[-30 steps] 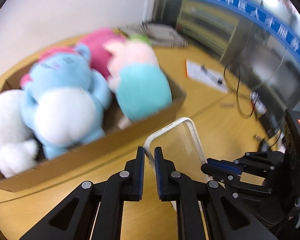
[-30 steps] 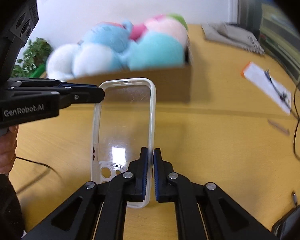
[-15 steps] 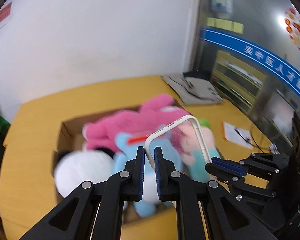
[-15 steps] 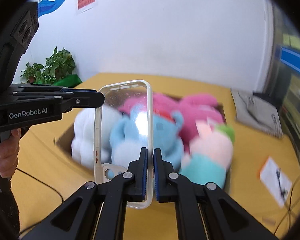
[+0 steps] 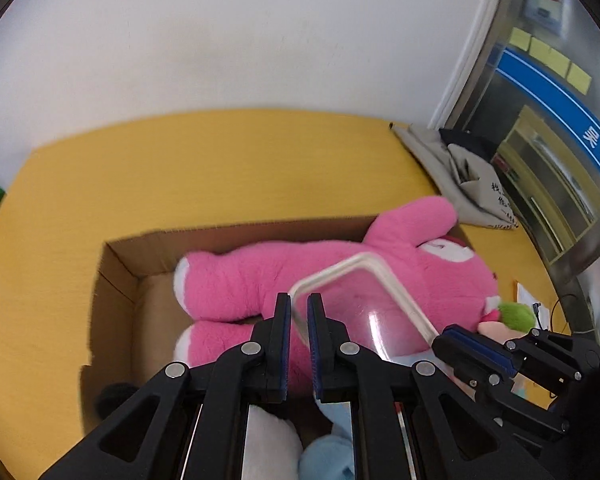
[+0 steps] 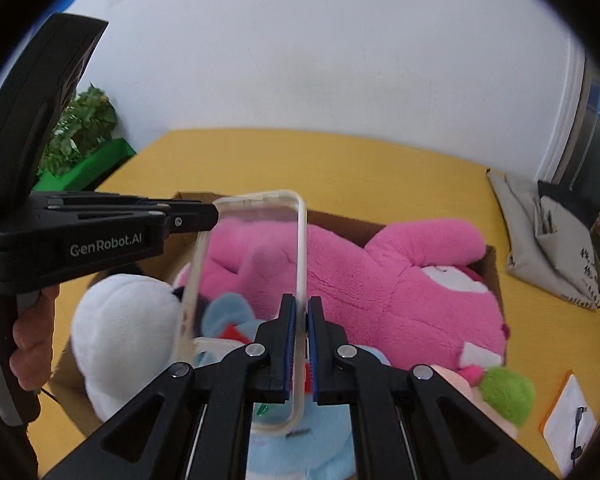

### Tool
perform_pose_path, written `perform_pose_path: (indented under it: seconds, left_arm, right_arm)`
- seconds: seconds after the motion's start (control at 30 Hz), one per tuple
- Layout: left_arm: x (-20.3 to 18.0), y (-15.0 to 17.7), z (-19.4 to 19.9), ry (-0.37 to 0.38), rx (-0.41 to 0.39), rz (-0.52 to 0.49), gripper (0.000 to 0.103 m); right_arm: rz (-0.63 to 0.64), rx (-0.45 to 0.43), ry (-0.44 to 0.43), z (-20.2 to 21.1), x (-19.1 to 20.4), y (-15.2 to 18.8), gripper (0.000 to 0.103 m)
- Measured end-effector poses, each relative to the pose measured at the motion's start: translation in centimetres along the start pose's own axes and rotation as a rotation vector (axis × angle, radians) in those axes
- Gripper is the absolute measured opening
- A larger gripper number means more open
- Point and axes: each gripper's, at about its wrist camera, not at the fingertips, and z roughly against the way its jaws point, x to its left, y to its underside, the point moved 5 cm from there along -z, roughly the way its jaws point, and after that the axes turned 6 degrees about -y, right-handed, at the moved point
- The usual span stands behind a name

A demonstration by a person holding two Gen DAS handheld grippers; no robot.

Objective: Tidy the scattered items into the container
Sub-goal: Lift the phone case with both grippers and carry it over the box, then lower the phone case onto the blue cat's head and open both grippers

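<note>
While the clear case [image 6: 252, 304] is held in the air over the box [image 5: 118, 280], one long edge is clamped between the fingers of the right gripper [image 6: 301, 316] and a corner by the left gripper [image 5: 298, 316]. Beneath it the box is filled by a pink plush [image 6: 380, 280], a white plush [image 6: 120, 332] at 9 o'clock, a blue plush [image 6: 228, 316] underneath and a green-tipped toy [image 6: 506, 394] at 4 o'clock. On the yellow worktop [image 5: 220, 172], a grey bag [image 6: 548, 240] is seen at 3 o'clock, a card [image 6: 564, 412] at 4 o'clock.
</note>
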Motion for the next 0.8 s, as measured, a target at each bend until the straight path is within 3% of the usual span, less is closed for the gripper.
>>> perform_pose_path:
  seconds: [0.13, 0.17, 0.2, 0.23, 0.27, 0.33, 0.47, 0.6, 0.7, 0.8]
  left_arm:
    - [0.9, 0.9, 0.1, 0.027, -0.016, 0.057, 0.015]
    - [1.1, 0.9, 0.7, 0.029, -0.033, 0.070, 0.021]
    - [1.4, 1.0, 1.6, 0.029, -0.057, 0.087, 0.042]
    - [1.6, 1.3, 3.1, 0.029, -0.096, 0.107, 0.065]
    - [1.9, 1.5, 4.6, 0.027, -0.138, 0.120, 0.072]
    - [1.9, 2.8, 8.1, -0.006, -0.233, 0.115, 0.085]
    - [0.9, 7.3, 12.5, -0.122, -0.314, 0.070, 0.089]
    - [0.4, 12.8, 13.9, -0.180, -0.289, 0.080, 0.096]
    - [0.8, 14.7, 14.1, -0.236, -0.263, 0.111, 0.096]
    - [1.4, 16.3, 14.3, -0.229, -0.235, 0.147, 0.096]
  right_arm:
    - [-0.033, 0.000, -0.007, -0.7, -1.1, 0.7, 0.008]
    - [-0.046, -0.010, -0.007, -0.3, -1.4, 0.8, 0.016]
    - [-0.058, -0.022, 0.004, 0.2, -1.8, 0.7, 0.022]
    - [-0.071, -0.043, 0.015, 1.1, -2.2, 0.7, 0.037]
    - [-0.087, -0.074, 0.016, 2.3, -2.5, 0.8, 0.056]
    - [-0.128, -0.151, -0.017, 5.1, -2.9, 1.1, 0.079]
    - [-0.160, -0.221, -0.065, 9.2, -2.7, 3.0, 0.081]
    - [-0.093, -0.200, -0.014, 10.5, -1.0, 5.1, 0.082]
    - [-0.045, -0.160, 0.030, 10.4, 0.9, 6.7, 0.082]
    - [-0.037, -0.156, 0.047, 10.6, 1.8, 8.3, 0.082]
